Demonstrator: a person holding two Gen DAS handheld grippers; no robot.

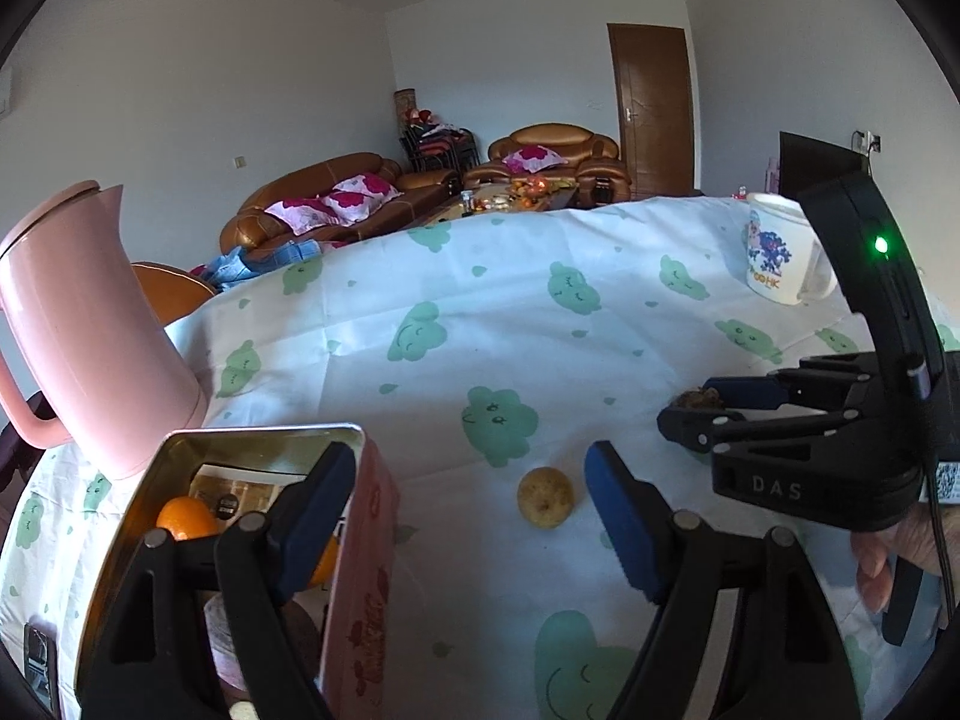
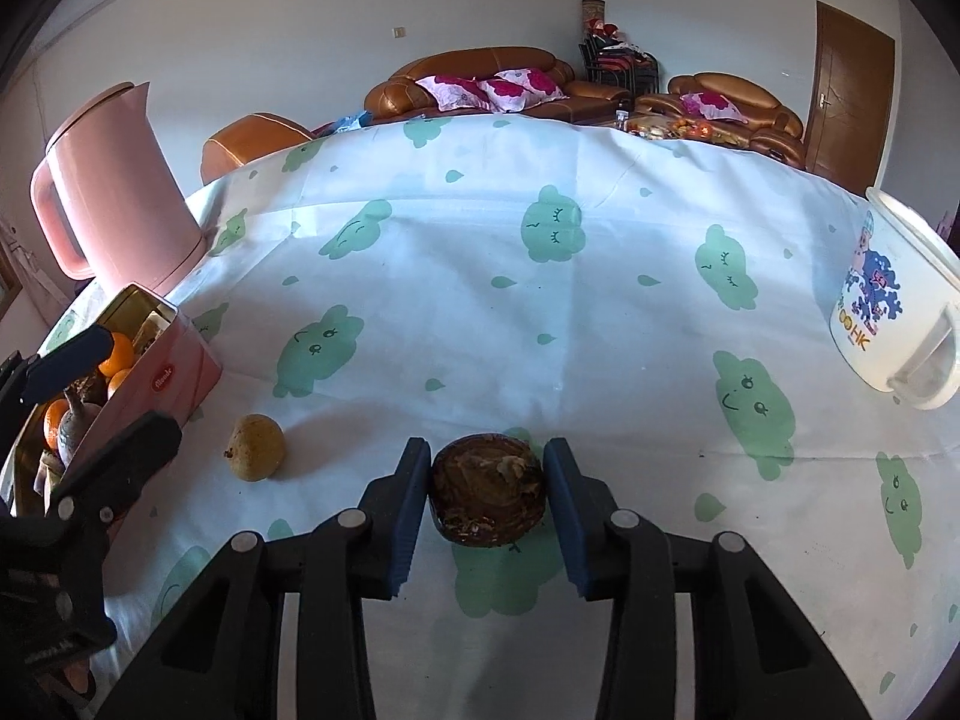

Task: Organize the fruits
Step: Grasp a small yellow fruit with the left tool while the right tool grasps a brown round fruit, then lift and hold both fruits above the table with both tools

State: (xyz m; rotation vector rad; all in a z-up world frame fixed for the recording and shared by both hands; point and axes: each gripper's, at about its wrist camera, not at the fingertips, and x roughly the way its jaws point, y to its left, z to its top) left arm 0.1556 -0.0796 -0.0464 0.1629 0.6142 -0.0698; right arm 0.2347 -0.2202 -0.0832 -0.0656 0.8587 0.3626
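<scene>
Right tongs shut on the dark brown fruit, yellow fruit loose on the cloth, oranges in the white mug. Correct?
One error: the oranges sit in the pink tin, not the white mug; the right wrist view shows it. Right tongs are shut on the dark brown fruit, and the yellow fruit lies loose on the cloth.

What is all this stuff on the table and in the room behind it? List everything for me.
Tin box: one, pink, left side of table, open.
Oranges: at least three, orange, inside the tin box.
Yellow fruit: one, yellowish, on the cloth right of the tin box.
Brown fruit: one, dark brown, wrinkled, between the right gripper's fingers.
Jug: one, pink, behind the tin box.
Mug: one, white with cartoon print, far right.
Tablecloth: one, white with green clouds.
Sofas: brown, with pink-flowered cushions, background.
Door: one, brown, back right.
Left gripper: black, blue pads, open, one finger over the tin box.
Right gripper: black, blue pads, closed on the brown fruit.
</scene>
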